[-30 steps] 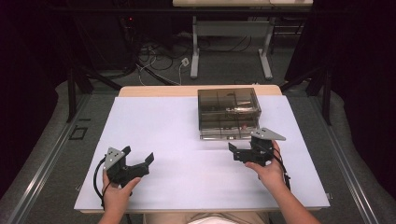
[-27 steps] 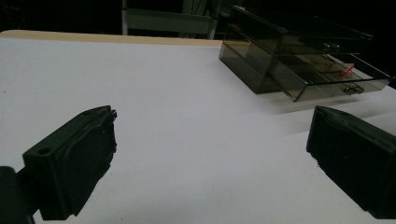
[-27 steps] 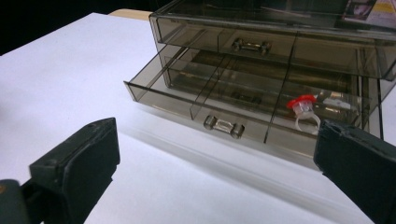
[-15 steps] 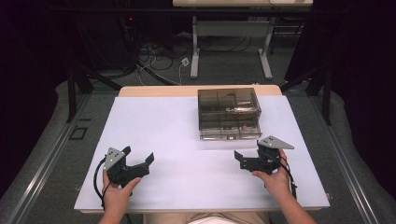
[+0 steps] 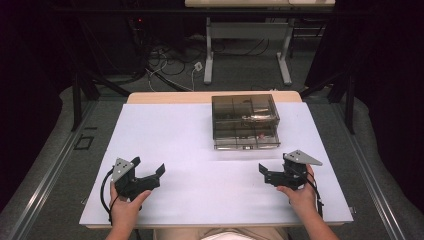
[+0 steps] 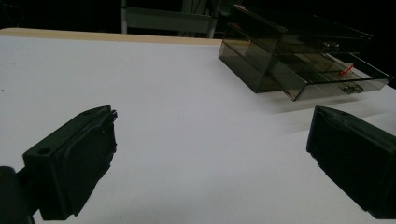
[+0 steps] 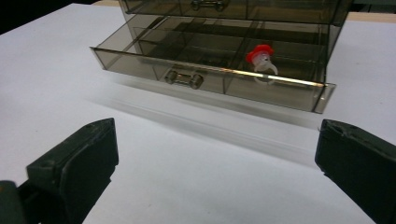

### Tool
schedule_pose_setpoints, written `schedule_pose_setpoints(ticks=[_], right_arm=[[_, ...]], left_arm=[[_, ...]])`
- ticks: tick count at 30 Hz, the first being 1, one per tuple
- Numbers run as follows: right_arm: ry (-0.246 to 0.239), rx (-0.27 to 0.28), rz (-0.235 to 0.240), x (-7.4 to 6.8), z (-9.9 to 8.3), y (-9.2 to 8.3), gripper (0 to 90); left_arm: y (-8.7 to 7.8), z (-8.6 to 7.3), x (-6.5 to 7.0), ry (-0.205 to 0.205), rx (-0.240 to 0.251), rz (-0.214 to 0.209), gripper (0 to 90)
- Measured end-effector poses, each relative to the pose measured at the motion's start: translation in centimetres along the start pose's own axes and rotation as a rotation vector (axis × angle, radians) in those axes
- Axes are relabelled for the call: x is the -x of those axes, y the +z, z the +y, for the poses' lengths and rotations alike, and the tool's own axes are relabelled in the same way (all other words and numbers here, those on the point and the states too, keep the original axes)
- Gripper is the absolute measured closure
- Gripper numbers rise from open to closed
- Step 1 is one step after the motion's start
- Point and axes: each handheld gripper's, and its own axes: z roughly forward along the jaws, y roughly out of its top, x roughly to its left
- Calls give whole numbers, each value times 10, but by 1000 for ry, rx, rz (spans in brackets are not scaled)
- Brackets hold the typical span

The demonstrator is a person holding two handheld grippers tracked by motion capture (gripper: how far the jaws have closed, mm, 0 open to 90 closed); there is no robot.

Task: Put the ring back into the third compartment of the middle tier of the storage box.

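Observation:
A smoky transparent drawer box (image 5: 245, 120) stands on the white table top (image 5: 180, 145), right of centre at the far side. Its lower drawer (image 7: 210, 70) is pulled out; the upper one is shut. A small clear ring with a red top (image 7: 261, 58) lies in a front compartment of the open drawer, right of the metal handle (image 7: 184, 78). My right gripper (image 5: 274, 168) rests open in front of the box, a short way back from it, jaws wide and empty (image 7: 215, 168). Near the front left my left gripper (image 5: 148, 166) is open and empty, with the box (image 6: 289, 60) far off to its right.
The white sheet covers most of a wooden table whose far edge (image 5: 170, 97) shows. Beyond it are table legs (image 5: 207, 55), cables on the floor (image 5: 170, 62) and dark curtains. Wide bare surface lies between the two grippers and left of the box.
My right gripper has drawn back from the drawer front toward the person and a little to the right. The left gripper has stayed put.

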Motion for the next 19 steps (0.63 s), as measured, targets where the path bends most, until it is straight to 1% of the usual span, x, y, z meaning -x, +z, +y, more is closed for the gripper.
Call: schedule_pose_setpoints(ticks=[5,7,8,10,11,13,14,15,16,19], right_arm=[[15,-3,-39,10,-3,1,0],[36,-2,-41,13,-4,2,0],[33,-3,-42,15,-4,2,0],[47,0,-45,16,-5,3,0],[40,-4,-51,17,-5,4,0],[39,-9,-54,19,-6,5,0],[43,-14,-49,19,-7,5,0],[43,-23,-56,19,-7,5,0],[46,-11,-54,19,-7,6,0],[42,-20,-49,19,-7,5,0]], left_arm=[[0,0,0,2,0,-2,15],[1,0,0,1,-1,-3,15],[1,0,-1,3,-1,-3,15],[2,0,-1,4,-1,-2,15],[2,0,-1,4,-1,-2,15],[2,0,0,3,-1,-2,15],[2,0,0,4,-3,-3,15],[2,0,0,2,-3,-3,15],[2,0,0,1,-3,-2,15],[2,-1,0,-1,-3,-2,15]])
